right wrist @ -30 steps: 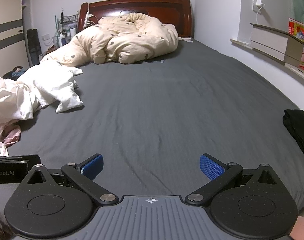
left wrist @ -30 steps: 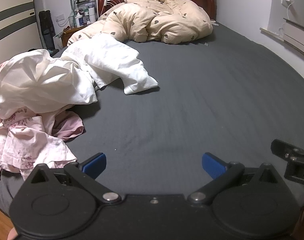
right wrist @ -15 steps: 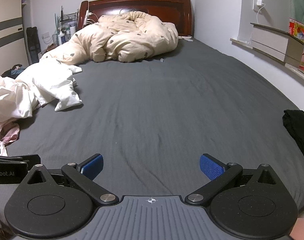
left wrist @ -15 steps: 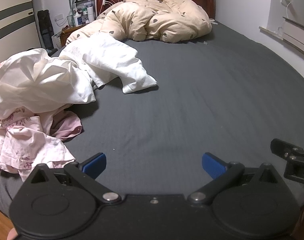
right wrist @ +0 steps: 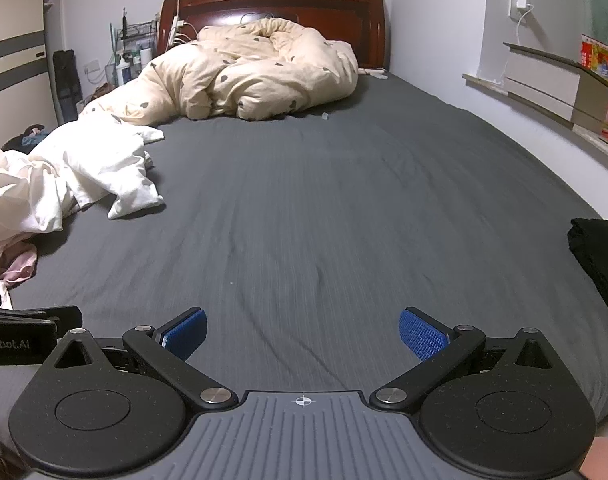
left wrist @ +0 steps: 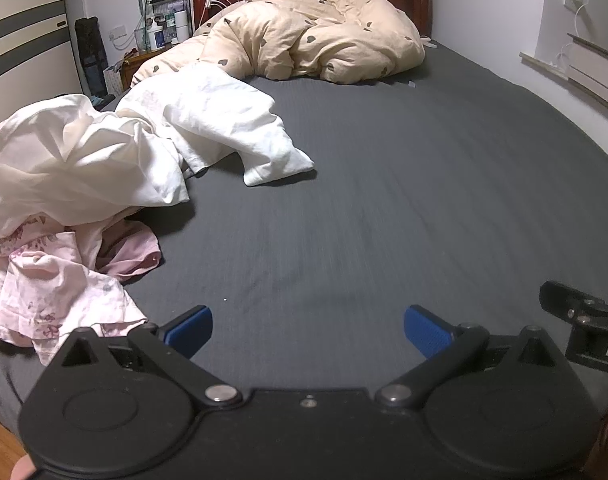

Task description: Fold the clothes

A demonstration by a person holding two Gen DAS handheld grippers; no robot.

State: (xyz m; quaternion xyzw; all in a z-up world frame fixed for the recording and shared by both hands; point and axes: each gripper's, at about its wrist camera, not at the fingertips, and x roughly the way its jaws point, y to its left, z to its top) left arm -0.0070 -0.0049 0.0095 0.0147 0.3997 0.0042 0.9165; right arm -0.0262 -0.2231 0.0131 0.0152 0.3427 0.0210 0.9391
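We see the clothes lying unfolded in a heap on the left side of the bed [left wrist: 384, 200]. A crumpled white garment [left wrist: 219, 120] stretches toward the middle of the bed. A cream one [left wrist: 71, 164] is bunched on top of a pink flowered garment [left wrist: 51, 288] at the bed's near left edge. A folded black garment [right wrist: 596, 256] lies at the right edge.

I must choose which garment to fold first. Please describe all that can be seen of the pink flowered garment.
The pink flowered garment is thin pale pink cloth with a small darker floral print. It lies crumpled and unfolded at the near left edge of the grey bed sheet, partly under the white garment. No gripper touches it.
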